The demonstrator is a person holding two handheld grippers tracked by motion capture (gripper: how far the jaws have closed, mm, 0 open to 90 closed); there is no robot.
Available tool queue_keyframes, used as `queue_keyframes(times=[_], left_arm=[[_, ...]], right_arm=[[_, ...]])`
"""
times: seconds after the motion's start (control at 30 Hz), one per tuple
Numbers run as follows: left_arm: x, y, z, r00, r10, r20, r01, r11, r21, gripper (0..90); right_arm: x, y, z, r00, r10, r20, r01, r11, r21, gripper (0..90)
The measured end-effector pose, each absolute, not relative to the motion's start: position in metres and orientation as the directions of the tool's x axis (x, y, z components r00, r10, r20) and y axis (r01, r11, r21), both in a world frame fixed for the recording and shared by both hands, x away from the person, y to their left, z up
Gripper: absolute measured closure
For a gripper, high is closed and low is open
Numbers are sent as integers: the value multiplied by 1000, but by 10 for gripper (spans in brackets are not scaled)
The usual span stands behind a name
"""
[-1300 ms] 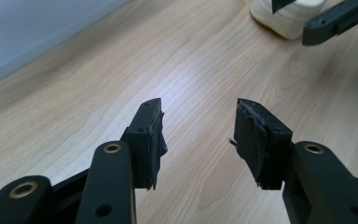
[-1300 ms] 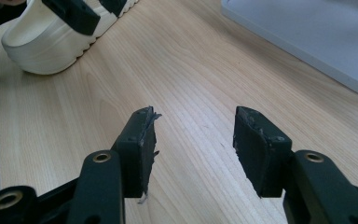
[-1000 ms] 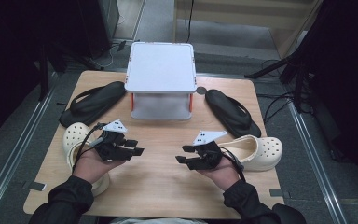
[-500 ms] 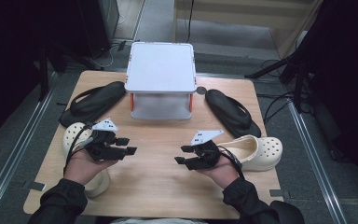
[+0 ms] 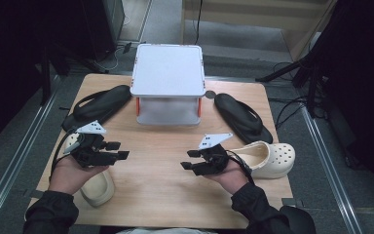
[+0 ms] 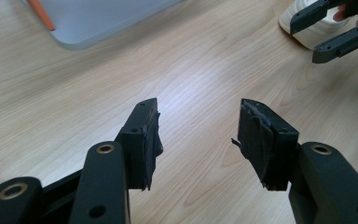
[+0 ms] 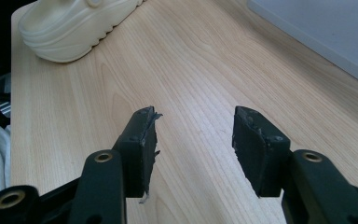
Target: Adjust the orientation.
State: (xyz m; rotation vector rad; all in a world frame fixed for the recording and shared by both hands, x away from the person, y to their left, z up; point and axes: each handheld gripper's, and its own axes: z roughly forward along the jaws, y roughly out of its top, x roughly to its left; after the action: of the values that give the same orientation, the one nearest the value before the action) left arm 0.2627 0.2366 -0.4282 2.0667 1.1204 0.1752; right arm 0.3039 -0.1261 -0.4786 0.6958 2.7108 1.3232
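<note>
Left gripper (image 5: 118, 150) over left cream clog (image 5: 97, 186), jaws parted, nothing between them. Right gripper (image 5: 189, 160) just beside right cream clog (image 5: 268, 157), jaws parted, empty. Both hover above wooden table (image 5: 160, 195). Black sandals (image 5: 97, 103) (image 5: 242, 117) flank white two-tier rack (image 5: 168, 83) at table's far side.

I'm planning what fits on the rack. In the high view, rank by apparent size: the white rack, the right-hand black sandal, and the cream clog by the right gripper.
1. White rack, clearly largest.
2. Cream clog and black sandal: alike, and the right gripper hides the clog's end, so unranked.
</note>
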Motion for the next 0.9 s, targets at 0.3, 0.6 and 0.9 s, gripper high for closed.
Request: queue_keyframes(times=[0.3,0.6,0.9], left_arm=[[256,265,-419,559,804,-203,676,-301,673,493],[251,294,-414,493,851,-181,707,-271,654,495],[248,320,-419,435,885,-167,741,-246,625,487]], right_arm=[[305,-122,-478,-901,403,159,373,535,758,503],[306,-121,-479,-903,399,161,373,542,753,502],[306,-120,-480,-901,404,158,377,547,747,496]])
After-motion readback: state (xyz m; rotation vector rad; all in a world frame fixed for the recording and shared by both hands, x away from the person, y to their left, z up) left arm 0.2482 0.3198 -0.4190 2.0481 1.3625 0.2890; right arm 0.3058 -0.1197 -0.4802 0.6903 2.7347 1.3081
